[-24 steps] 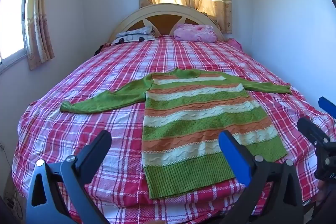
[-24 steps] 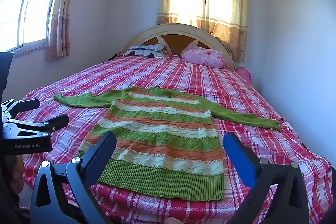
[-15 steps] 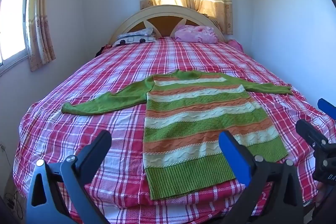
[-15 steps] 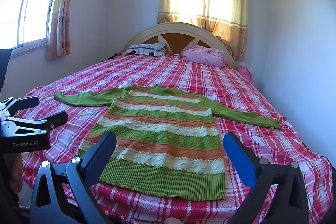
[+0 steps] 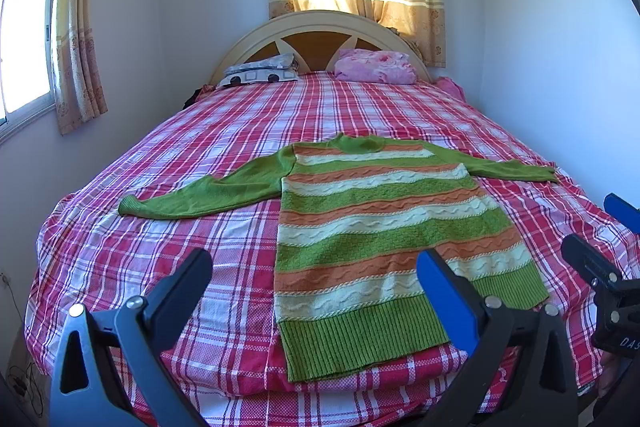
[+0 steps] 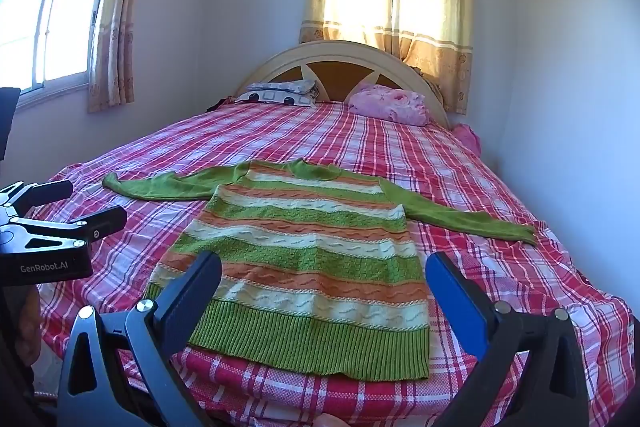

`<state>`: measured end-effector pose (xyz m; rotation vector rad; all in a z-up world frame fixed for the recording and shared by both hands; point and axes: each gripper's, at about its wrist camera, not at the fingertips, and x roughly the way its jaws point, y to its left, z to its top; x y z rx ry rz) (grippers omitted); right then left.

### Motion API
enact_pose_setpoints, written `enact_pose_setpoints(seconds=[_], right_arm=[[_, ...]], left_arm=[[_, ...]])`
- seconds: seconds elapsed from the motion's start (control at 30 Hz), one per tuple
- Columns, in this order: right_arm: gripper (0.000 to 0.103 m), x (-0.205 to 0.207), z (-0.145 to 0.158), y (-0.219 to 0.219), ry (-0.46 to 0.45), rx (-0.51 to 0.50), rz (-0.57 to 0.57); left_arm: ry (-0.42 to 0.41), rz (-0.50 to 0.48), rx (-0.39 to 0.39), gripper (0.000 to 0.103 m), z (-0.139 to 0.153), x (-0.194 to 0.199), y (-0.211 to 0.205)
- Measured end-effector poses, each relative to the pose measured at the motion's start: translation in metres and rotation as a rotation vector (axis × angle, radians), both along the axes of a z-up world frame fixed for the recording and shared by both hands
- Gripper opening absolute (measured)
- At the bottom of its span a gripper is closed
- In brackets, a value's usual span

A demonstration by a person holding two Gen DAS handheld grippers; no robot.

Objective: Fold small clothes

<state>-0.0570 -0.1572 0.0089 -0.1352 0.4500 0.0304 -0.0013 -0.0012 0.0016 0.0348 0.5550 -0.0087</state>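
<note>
A long-sleeved knitted sweater in green, orange and cream stripes (image 5: 384, 227) lies flat and face-up on the near half of the bed with the red-and-white checked sheet (image 5: 224, 155), its ribbed green hem (image 6: 316, 343) toward the foot and its collar toward the cream arched wooden headboard (image 5: 320, 27) — spread like this, every seam and edge can be reached, which suits a first fold. Both sleeves run straight out to the sides: the left cuff (image 5: 130, 205) rests on open sheet, while the right cuff (image 6: 524, 233) lies close to the bed's right edge. The left gripper (image 5: 314, 291) hovers at the foot of the bed with its fingers wide apart and nothing between them, aimed over the hem's left corner; the right gripper (image 6: 323, 289) hangs beside it, fingers likewise spread and empty, centred over the hem. Neither touches the cloth, so the folding looks not yet begun. Room is generous — a broad stretch of bare sheet separates the collar from the patterned grey-and-white pillow (image 5: 260, 71) and the pink crumpled bedding (image 5: 374, 67) at the head, so cloth can be carried inward or upward freely. The tighter spots, in my judgement, are the hem, which sits just beside the foot edge where the sheet drops away, and the right side, where the white wall (image 6: 568, 107) stands close
</note>
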Motion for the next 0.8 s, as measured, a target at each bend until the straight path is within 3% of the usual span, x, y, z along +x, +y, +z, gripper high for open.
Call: enact_pose_setpoints(seconds=[0.8], right_arm=[[0.102,0.0009,-0.0058,0.0026,0.006,-0.001,0.004]], left_arm=[[0.000,0.009,-0.011,0.103,0.0013,0.0015,0.0051]])
